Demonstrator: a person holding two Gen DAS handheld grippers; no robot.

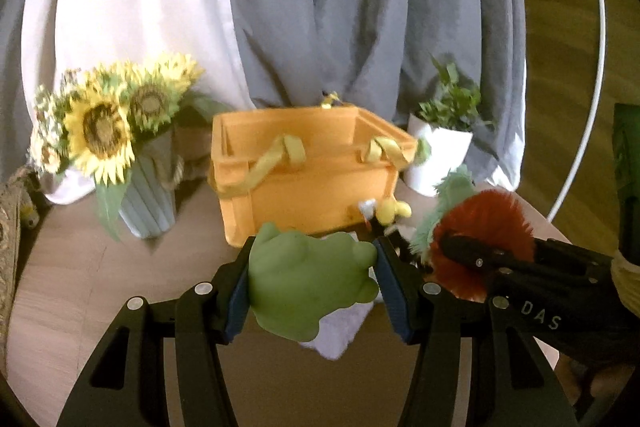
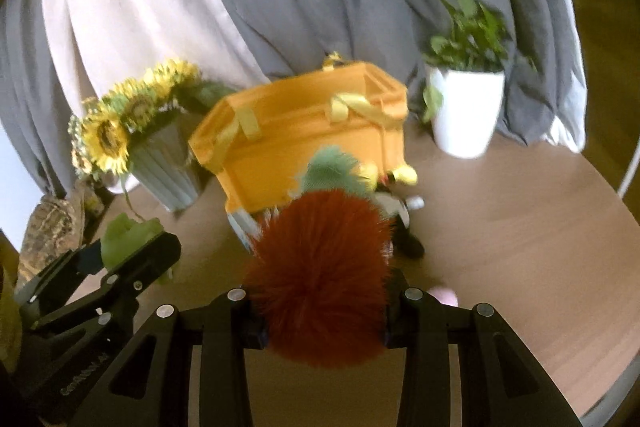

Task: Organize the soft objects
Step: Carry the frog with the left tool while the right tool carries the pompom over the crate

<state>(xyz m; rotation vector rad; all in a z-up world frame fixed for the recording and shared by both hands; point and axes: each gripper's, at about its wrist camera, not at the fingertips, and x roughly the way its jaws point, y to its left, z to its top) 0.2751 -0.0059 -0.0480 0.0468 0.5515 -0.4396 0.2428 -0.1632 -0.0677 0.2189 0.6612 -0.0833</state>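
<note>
My left gripper is shut on a green plush toy and holds it above the table in front of the orange fabric basket. My right gripper is shut on a fluffy red-orange plush with a mint-green furry part and yellow bits, just in front of the basket. The right gripper shows in the left wrist view at the right with the red plush. The left gripper and green toy show at the left of the right wrist view.
A sunflower vase stands left of the basket, a white plant pot right of it. Grey and white curtains hang behind. A pale lilac cloth lies on the round wooden table under the green toy.
</note>
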